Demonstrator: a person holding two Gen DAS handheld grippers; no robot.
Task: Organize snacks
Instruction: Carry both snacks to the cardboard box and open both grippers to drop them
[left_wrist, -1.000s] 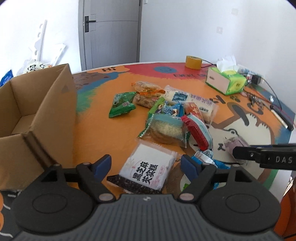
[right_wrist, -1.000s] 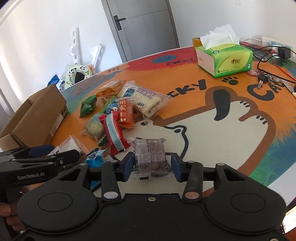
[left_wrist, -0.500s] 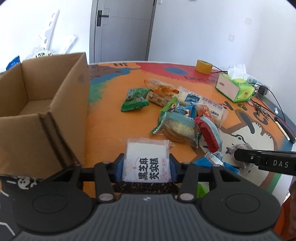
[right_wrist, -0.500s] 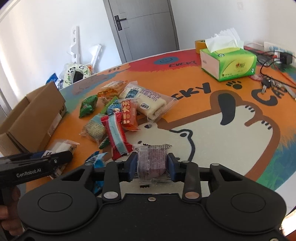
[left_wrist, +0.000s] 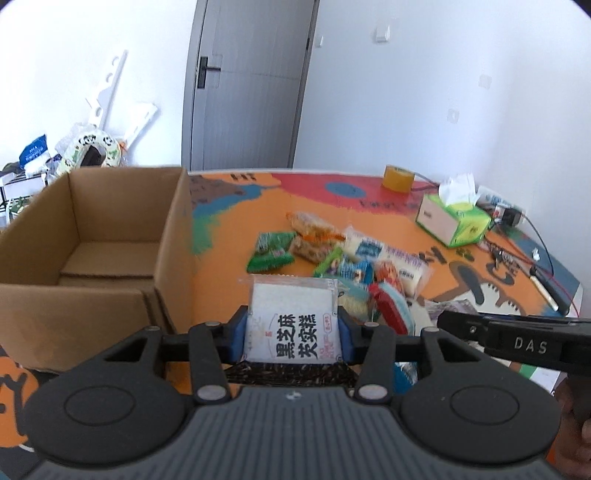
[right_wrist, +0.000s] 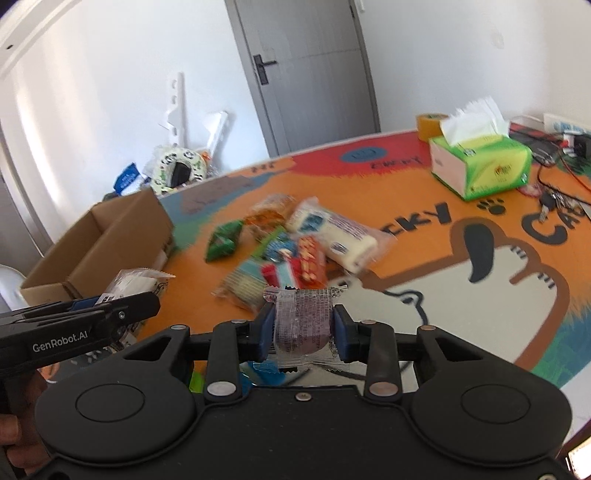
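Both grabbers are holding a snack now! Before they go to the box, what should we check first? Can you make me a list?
1. Left gripper shut on the white sesame cake packet: ok.
2. Right gripper shut on the purple snack packet: ok, though its wrapper tail hangs loose below.
3. Both packets lifted off the table: ok, as far as it looks.
4. Cardboard box open on top with room inside: ok.
5. Box upright, to the left of the snack pile: ok.
6. How firm each grip is: cannot tell.
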